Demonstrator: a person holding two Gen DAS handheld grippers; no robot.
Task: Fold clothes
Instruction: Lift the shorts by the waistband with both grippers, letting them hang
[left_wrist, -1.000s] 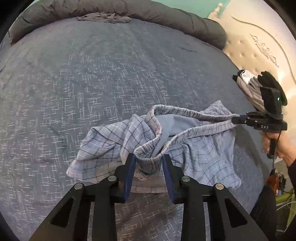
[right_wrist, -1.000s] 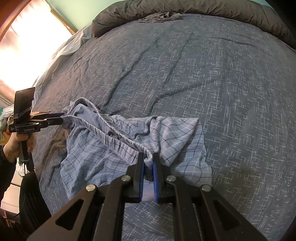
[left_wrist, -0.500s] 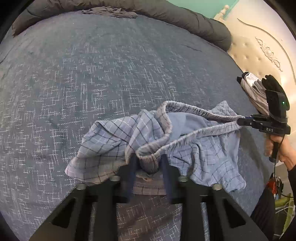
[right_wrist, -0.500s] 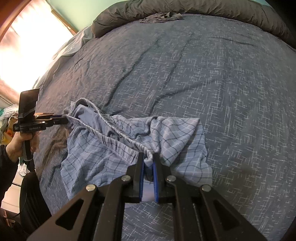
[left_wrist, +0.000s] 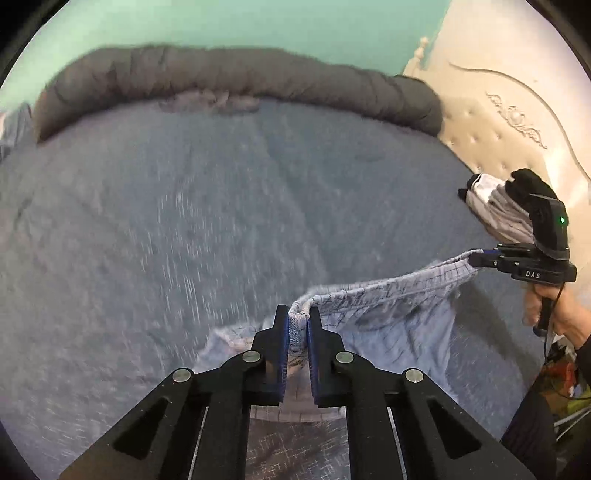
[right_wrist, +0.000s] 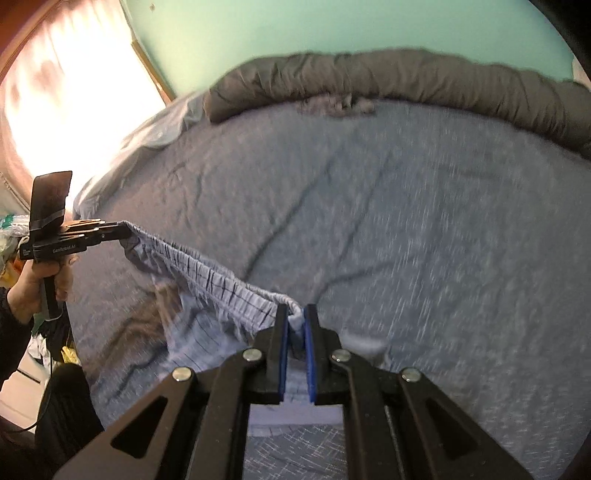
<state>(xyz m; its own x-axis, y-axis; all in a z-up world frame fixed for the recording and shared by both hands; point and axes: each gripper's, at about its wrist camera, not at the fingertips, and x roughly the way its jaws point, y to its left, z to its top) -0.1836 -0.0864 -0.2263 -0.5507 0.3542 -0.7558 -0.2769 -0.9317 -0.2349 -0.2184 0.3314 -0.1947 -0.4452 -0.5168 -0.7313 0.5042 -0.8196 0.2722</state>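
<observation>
A pair of light blue checked shorts (left_wrist: 388, 314) hangs lifted above the dark blue bed (left_wrist: 184, 221), its elastic waistband stretched between my two grippers. My left gripper (left_wrist: 297, 317) is shut on one end of the waistband; it also shows in the right wrist view (right_wrist: 123, 232). My right gripper (right_wrist: 295, 317) is shut on the other end; it also shows in the left wrist view (left_wrist: 476, 258). The shorts (right_wrist: 207, 280) drape down below the waistband, and their lower part is hidden behind the fingers.
A rolled dark grey duvet (left_wrist: 240, 81) lies along the far edge of the bed, with a small grey garment (left_wrist: 210, 103) in front of it. Folded clothes (left_wrist: 495, 206) sit near the cream headboard (left_wrist: 517, 122). A bright window (right_wrist: 66, 110) is at the left.
My left gripper has shut on the waistband. Both grippers have risen, lifting the shorts off the bed and pulling the waistband taut between them.
</observation>
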